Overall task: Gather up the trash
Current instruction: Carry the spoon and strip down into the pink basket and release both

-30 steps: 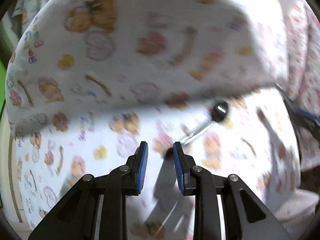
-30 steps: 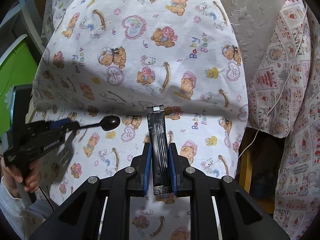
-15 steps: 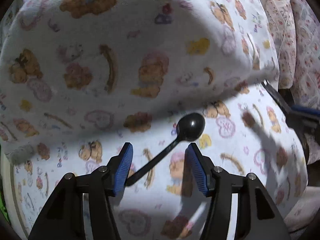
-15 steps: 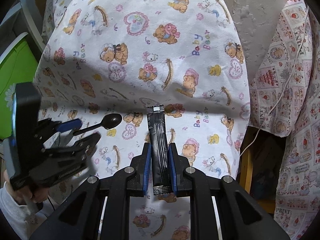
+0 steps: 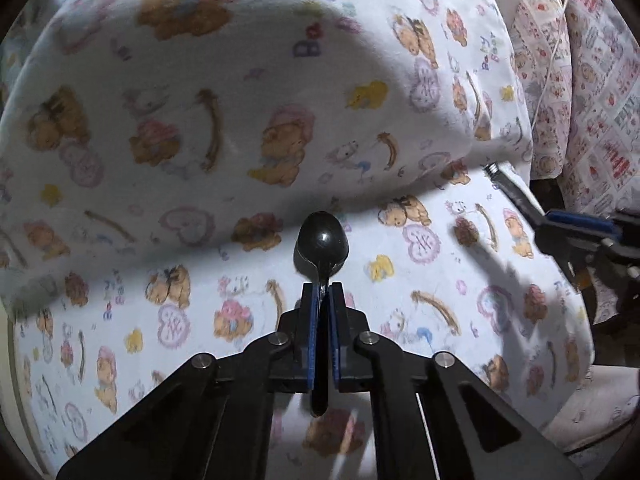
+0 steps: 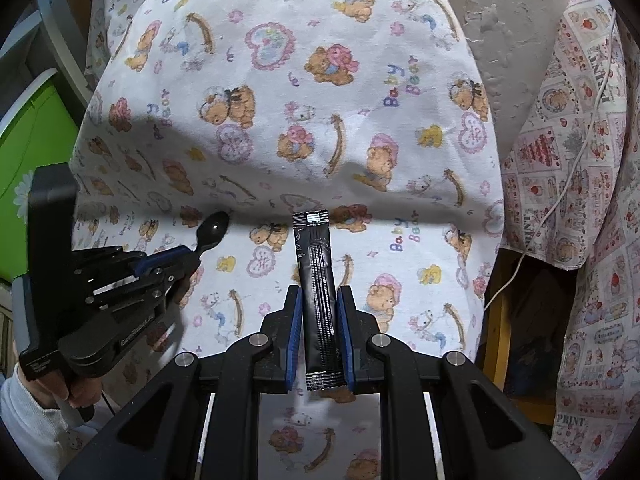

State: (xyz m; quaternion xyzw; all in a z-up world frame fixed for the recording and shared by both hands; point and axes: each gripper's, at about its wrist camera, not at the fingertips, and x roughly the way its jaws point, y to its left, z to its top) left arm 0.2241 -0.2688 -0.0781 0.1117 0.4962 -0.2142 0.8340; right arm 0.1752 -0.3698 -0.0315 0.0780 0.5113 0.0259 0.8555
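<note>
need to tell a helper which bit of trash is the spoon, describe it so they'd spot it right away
Look at the teddy-bear print cloth covering the surface, then at the left gripper over it. Clamped between its blue pads is the spoon, small, glossy black plastic, with its round bowl sticking out past the tips. The other black item, the sachet in the right gripper, is flat and long.

Our left gripper (image 5: 322,292) pointed steeply down at the lower centre of its frame, its blue pads (image 5: 313,320) pinched together on a thin black handle. Our right gripper (image 6: 319,308) sat at lower centre, pads pressing a dark packet. A hand (image 6: 70,390) gripped the left tool at lower left.
</note>
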